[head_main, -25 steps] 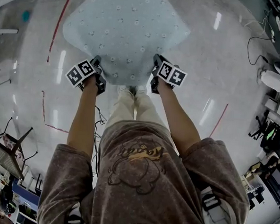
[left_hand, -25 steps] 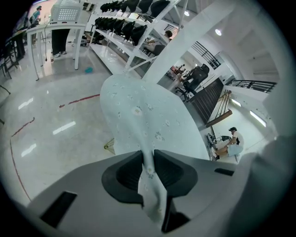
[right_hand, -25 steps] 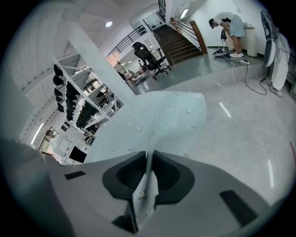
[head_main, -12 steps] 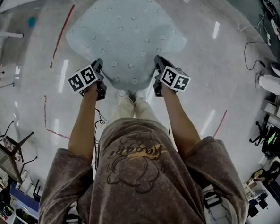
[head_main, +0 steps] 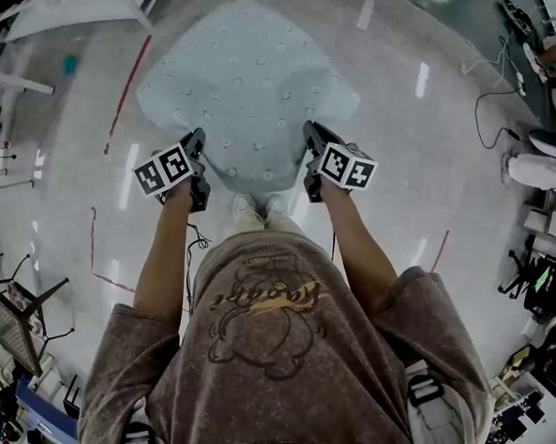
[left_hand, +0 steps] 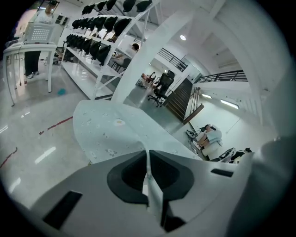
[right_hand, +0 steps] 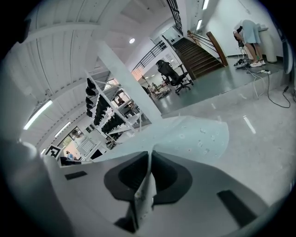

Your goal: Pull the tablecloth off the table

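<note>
A pale blue tablecloth (head_main: 244,92) with small flower dots lies spread over the table in front of me. My left gripper (head_main: 196,144) is shut on its near left edge, and a thin fold of the cloth (left_hand: 115,134) runs straight between the closed jaws (left_hand: 148,159). My right gripper (head_main: 311,136) is shut on the near right edge. There too the cloth (right_hand: 194,136) is pinched between the closed jaws (right_hand: 149,159). The near edge sags between the two grippers, above my shoes (head_main: 256,204). The table under the cloth is hidden.
Red tape lines (head_main: 127,76) mark the glossy floor to the left. Cables (head_main: 492,98) trail at the right. A chair (head_main: 14,313) stands at lower left, a white table (head_main: 75,7) at upper left. Shelving racks (left_hand: 92,28) and stairs (right_hand: 199,51) lie beyond.
Both grippers have risen with the cloth's near edge in them. The cloth's near corners have lifted and its outline has narrowed toward me.
</note>
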Demonstrator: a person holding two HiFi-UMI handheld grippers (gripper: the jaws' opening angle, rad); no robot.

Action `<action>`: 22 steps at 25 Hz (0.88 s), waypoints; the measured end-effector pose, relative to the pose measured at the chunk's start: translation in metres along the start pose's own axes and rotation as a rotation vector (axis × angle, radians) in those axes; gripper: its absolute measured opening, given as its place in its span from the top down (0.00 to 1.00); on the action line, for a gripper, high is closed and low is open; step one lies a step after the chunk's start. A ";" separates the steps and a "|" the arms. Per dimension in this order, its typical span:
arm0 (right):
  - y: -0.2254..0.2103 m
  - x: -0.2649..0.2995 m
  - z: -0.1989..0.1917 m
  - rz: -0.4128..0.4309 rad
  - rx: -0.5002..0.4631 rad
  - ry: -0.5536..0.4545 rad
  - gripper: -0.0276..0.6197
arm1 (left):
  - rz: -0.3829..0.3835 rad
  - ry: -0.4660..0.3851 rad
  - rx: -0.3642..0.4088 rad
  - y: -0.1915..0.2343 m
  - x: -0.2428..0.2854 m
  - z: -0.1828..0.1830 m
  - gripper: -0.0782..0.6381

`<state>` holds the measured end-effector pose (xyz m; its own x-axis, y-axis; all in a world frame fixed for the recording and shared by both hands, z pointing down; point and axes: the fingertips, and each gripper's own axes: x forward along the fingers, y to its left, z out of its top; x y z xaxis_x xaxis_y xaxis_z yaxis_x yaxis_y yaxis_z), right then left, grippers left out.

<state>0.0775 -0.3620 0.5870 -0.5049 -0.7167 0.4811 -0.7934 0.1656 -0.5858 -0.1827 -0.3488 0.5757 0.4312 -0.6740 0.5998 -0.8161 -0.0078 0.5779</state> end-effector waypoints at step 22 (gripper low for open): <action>0.025 -0.055 0.023 0.154 -0.038 -0.069 0.91 | -0.068 -0.098 0.025 -0.058 -0.045 -0.016 0.85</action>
<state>0.0930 -0.3335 0.5306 -0.5980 -0.7255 0.3408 -0.7215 0.3020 -0.6231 -0.1485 -0.3061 0.5238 0.4474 -0.7401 0.5020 -0.7960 -0.0737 0.6008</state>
